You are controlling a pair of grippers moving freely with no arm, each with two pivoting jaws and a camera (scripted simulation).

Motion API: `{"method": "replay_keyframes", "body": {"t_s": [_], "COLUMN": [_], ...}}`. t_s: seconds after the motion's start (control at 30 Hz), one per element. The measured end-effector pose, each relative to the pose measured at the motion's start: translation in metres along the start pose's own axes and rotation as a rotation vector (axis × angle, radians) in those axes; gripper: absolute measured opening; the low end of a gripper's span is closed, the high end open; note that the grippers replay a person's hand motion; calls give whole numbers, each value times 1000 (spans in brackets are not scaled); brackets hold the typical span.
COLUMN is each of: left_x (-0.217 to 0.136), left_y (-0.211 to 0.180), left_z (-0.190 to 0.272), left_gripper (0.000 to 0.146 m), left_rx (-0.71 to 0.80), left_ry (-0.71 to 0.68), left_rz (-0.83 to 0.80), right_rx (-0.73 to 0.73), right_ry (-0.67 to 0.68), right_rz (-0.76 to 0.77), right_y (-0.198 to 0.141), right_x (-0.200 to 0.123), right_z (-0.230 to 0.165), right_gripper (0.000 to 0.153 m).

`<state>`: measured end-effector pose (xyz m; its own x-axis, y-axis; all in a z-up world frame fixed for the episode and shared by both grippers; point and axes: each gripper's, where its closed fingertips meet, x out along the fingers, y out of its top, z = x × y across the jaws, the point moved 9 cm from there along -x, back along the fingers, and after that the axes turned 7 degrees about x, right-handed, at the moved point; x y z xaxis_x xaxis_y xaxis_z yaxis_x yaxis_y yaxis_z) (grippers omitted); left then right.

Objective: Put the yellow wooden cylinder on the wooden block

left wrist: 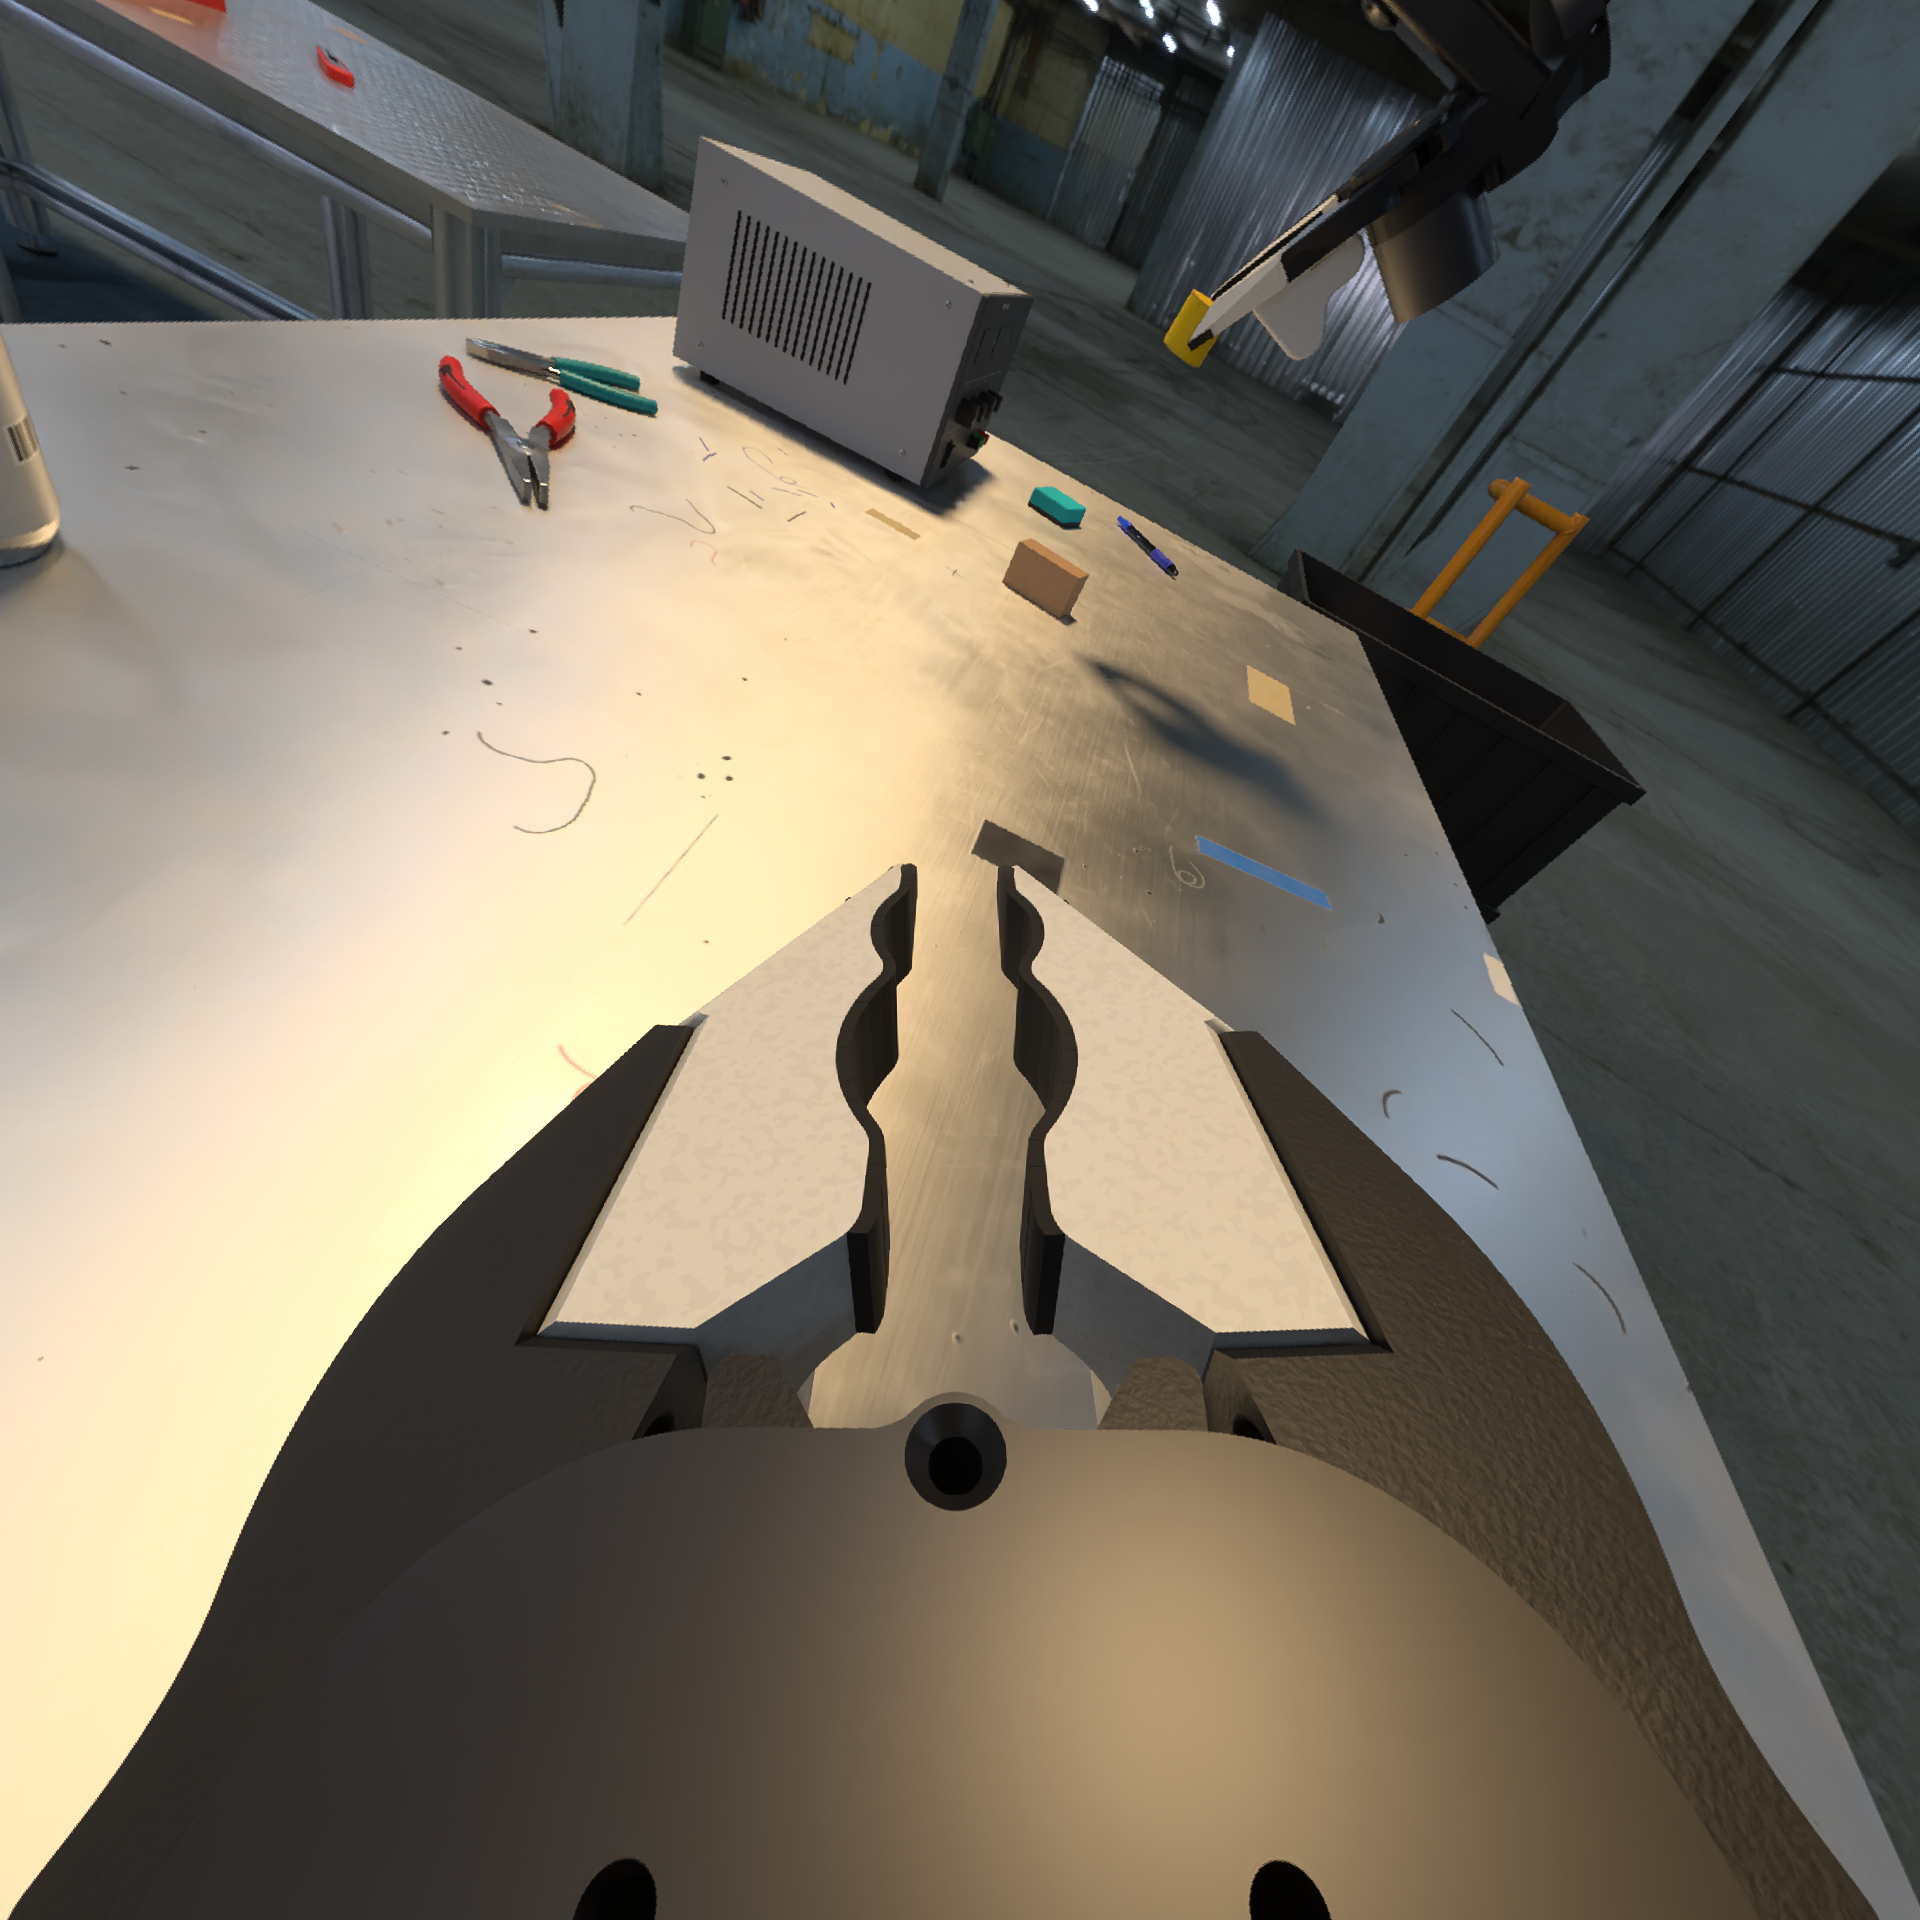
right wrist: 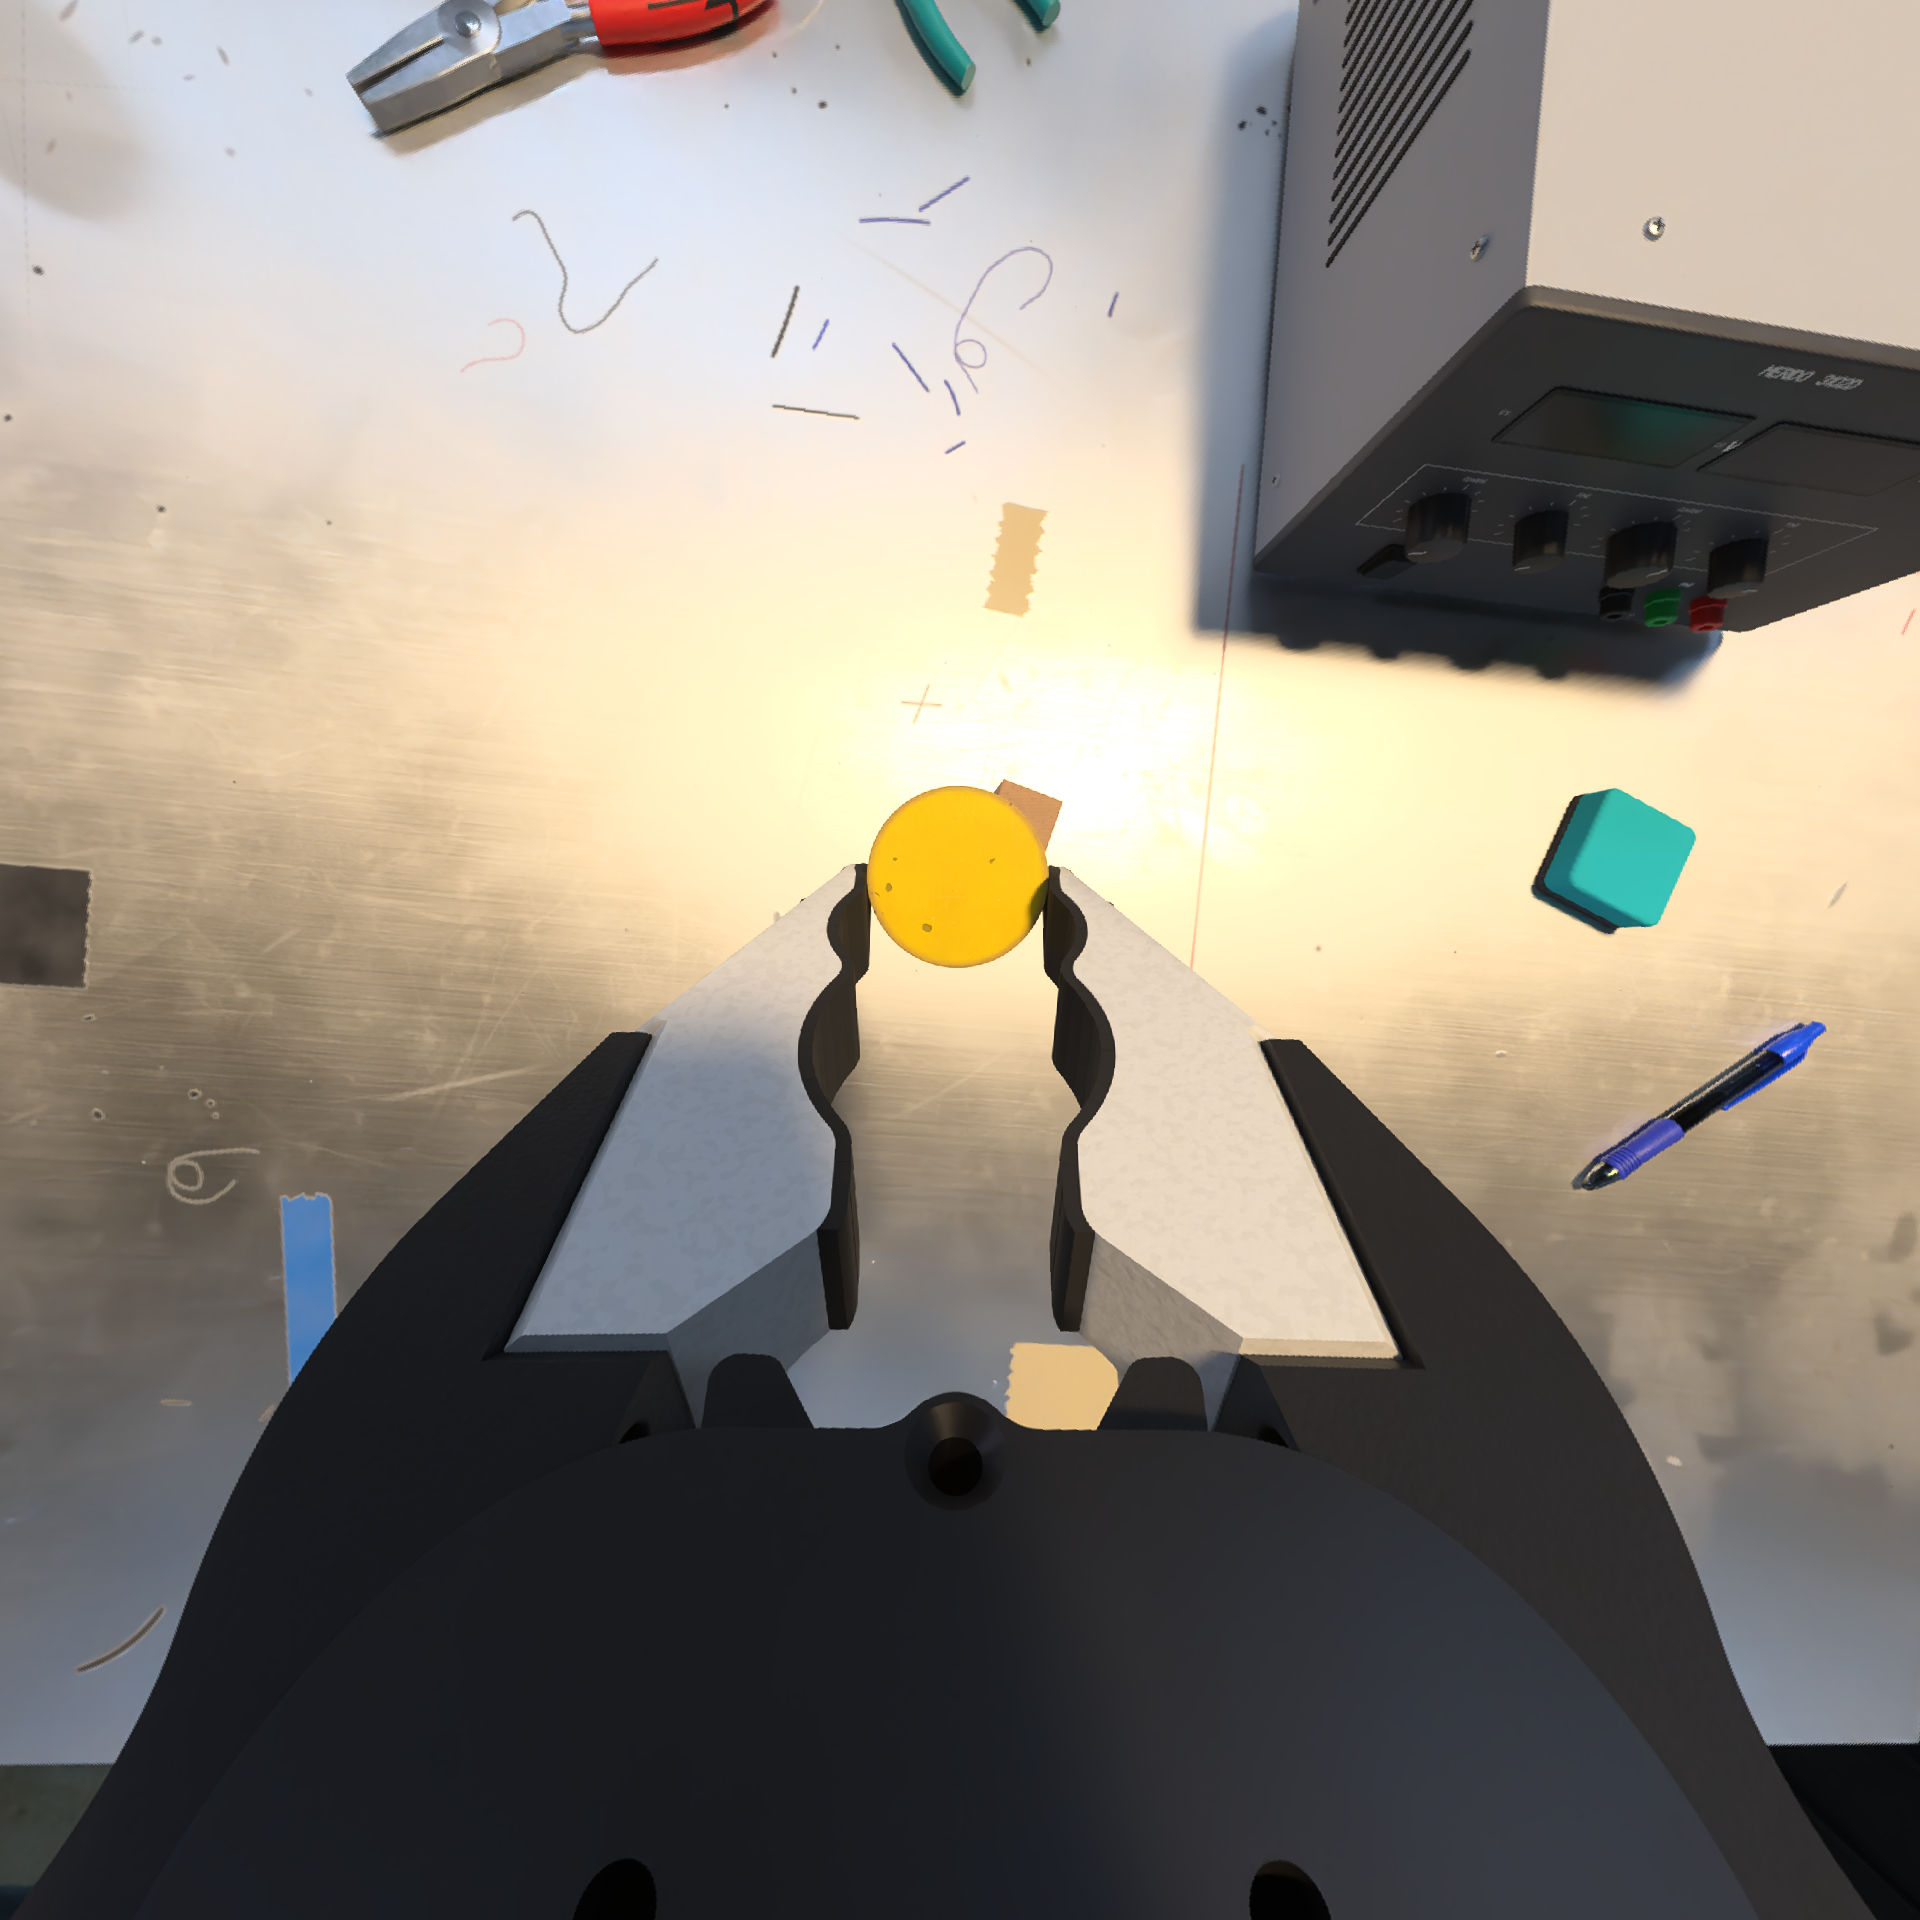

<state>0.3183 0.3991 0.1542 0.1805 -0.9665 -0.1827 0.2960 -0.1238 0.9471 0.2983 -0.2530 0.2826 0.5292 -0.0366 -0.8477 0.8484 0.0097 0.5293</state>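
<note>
High above table: the yellow wooden cylinder (right wrist: pixel 956 876) is pinched between the tips of the right gripper (right wrist: pixel 956 883), with its round end facing the camera.
Grip reason: I judge the hold at the very tips keeps the cylinder's lower end free, so it can be set down upright.
Wooden block (right wrist: pixel 1031 808): it lies flat on the table, and only 1 corner shows past the cylinder at 1 o'clock. The cylinder seems almost over it, but well above it.
Left gripper (left wrist: pixel 956 883): the 2 fingers stand slightly apart with nothing between them, low over the table, well away from the block (left wrist: pixel 1044 575) at 12 o'clock.
Far view: from the left wrist, the right gripper (left wrist: pixel 1195 332) and the cylinder (left wrist: pixel 1188 330) hang at 1 o'clock.
Neighbours: a teal eraser (right wrist: pixel 1616 857) at 3 o'clock and a blue pen (right wrist: pixel 1699 1104) at 4 o'clock. A grey power supply (right wrist: pixel 1579 312) stands at 1 o'clock, and red pliers (right wrist: pixel 551 47) lie at 11 o'clock.
Surface: a scratched metal table (right wrist: pixel 416 727) with pen marks and tape pieces.
Room: a dim industrial hall with corrugated walls.
</note>
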Motion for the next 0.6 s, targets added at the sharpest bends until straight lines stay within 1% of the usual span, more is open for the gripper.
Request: {"method": "replay_keyframes", "body": {"t_s": [0.6], "left_x": [1], "left_y": [0], "left_z": [-1], "left_gripper": [15], "left_rx": [0], "left_ry": [2], "left_rz": [-4], "right_rx": [5], "right_ry": [3], "right_rz": [-15], "right_y": [1], "right_x": [3], "right_z": [1], "right_gripper": [33]}}
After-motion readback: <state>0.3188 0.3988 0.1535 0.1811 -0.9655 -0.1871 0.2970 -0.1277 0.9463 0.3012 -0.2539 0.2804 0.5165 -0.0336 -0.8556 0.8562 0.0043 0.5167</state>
